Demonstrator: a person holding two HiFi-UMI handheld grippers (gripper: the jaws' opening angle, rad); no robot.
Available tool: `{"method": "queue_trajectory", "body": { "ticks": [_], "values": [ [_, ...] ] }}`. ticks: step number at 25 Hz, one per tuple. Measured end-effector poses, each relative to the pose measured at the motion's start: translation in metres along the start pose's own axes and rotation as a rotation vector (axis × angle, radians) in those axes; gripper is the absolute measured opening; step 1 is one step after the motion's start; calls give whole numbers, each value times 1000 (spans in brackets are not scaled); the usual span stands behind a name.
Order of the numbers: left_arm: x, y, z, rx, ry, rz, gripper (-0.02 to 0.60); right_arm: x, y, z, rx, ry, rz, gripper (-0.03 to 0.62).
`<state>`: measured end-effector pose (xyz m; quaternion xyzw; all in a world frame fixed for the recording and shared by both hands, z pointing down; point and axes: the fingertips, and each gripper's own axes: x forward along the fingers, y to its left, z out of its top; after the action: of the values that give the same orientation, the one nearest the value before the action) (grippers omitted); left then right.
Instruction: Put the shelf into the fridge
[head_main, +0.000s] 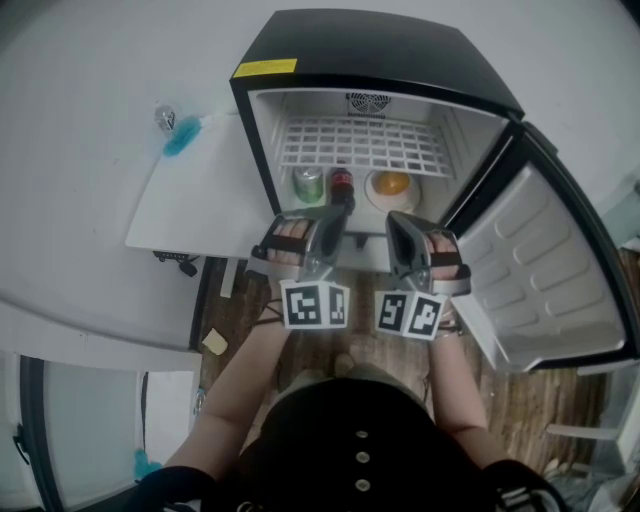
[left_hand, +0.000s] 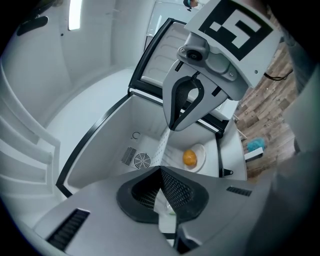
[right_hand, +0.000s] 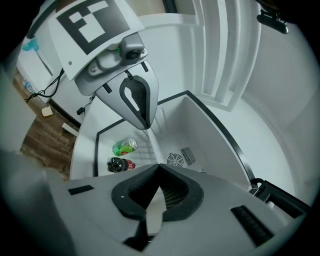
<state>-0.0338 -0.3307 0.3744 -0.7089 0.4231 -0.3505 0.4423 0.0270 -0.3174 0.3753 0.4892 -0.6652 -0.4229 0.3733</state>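
Observation:
A white wire shelf (head_main: 365, 145) lies level inside the open black mini fridge (head_main: 370, 45), above the fridge floor. Both grippers hover side by side just in front of the opening, a little short of the shelf's front edge. My left gripper (head_main: 336, 216) is shut, its pads meeting with nothing seen between them (left_hand: 161, 170). My right gripper (head_main: 396, 224) is shut the same way (right_hand: 159, 167). From both gripper views the shelf (left_hand: 162, 145) (right_hand: 144, 145) shows nearly edge-on, straight ahead of the jaws.
On the fridge floor under the shelf stand a green can (head_main: 308, 183), a cola bottle (head_main: 342, 185) and a plate with an orange (head_main: 392, 185). The fridge door (head_main: 540, 270) hangs open to the right. A white panel (head_main: 195, 195) with a blue brush (head_main: 182, 135) is on the left.

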Motion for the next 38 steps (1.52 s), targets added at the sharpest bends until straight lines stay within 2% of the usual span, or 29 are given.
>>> {"method": "queue_trajectory", "body": {
  "ticks": [5, 18, 28, 38],
  "values": [
    [-6, -5, -6, 22, 4, -12, 6, -8, 5, -7, -27, 23, 3, 8],
    [-7, -7, -5, 35, -9, -21, 6, -16, 10, -11, -19, 47, 9, 8],
    [-7, -10, 4, 36, -36, -18, 6, -14, 11, -12, -7, 58, 15, 8],
    [-6, -12, -3, 27, -21, -25, 6, -10, 13, -13, -4, 54, 20, 6]
  ]
}}
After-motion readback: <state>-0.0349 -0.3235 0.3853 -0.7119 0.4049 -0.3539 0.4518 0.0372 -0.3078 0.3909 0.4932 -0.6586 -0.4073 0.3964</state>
